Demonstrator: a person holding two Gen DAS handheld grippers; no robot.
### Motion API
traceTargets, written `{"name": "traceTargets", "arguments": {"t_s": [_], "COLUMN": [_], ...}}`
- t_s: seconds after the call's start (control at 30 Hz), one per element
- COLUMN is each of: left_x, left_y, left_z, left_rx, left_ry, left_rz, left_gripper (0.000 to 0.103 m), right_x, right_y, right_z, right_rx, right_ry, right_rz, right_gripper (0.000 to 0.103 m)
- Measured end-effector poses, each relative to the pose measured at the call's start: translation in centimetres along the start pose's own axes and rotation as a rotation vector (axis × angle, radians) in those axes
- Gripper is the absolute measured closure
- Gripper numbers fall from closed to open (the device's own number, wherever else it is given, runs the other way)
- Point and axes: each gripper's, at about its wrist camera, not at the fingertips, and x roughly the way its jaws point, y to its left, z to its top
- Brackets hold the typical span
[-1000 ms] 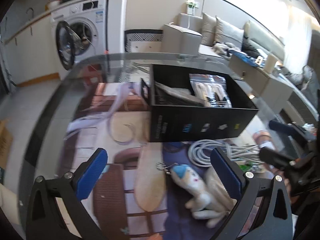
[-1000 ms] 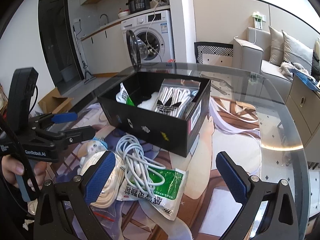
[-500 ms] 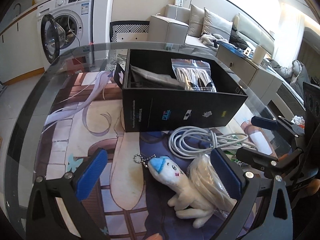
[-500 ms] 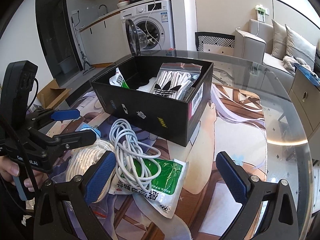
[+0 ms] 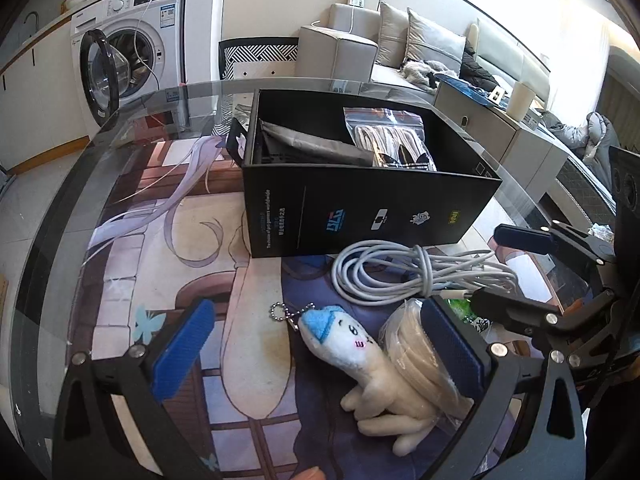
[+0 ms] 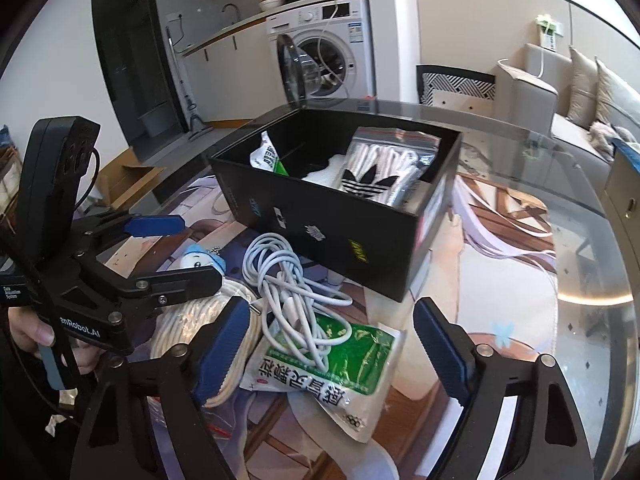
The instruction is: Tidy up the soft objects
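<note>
One green packet [image 6: 320, 364], right view only

Home, open-plan living and laundry area: washing machine [image 6: 328, 56] under a counter, grey sofa [image 5: 432, 52] with cushions, round glass table [image 6: 592, 280], sink tap [image 6: 230, 10].

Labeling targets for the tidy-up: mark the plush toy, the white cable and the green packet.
plush toy [image 5: 352, 350]: left wrist view, on its white face just below the blue cap.
white cable [image 6: 286, 280]: right wrist view, on the middle of the coiled bundle.
green packet [image 6: 344, 364]: right wrist view, on its green printed front.
</note>
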Motion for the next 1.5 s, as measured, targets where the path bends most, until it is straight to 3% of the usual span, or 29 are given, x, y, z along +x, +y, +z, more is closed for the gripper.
{"name": "traceTargets", "arguments": {"t_s": [0.27,0.47,0.67,0.77,0.9,1.0,1.5], "left_x": [-0.7,-0.8,-0.8,-0.7,-0.8,-0.8,-2.0], "left_y": [0.4,1.3,2.7,2.9,2.8,2.8,2.6], "left_z": [0.3,0.1,-0.2,-0.4,-0.4,-0.4,-0.7], "left_rx": [-0.009,-0.017,-0.042,-0.047,-0.047,-0.046,-0.041], "left_ry": [-0.011,-0.013,0.000,0.006,0.008,0.006,-0.001], "left_rz": [0.003,0.011,0.022,0.023,0.020,0.021,-0.007], "left_gripper": [0.000,0.000,0.000,0.000,0.000,0.000,0.000], "right_x": [0.9,2.8,3.8,4.1,4.0,3.5,-4.0], "right_y": [1.3,1.8,2.3,2.6,2.9,3.1,2.1], "right_z": [0.7,1.4,1.9,1.9,1.7,1.4,-1.3], "right_rx": [-0.072,-0.091,-0.103,-0.108,-0.117,-0.131,-0.079], "right_ry": [0.033,0.073,0.093,0.099,0.083,0.060,-0.086], "right_rz": [0.043,0.081,0.112,0.128,0.139,0.132,0.111], "right_gripper": [0.019,0.035,0.038,0.046,0.060,0.063,0.064]}}
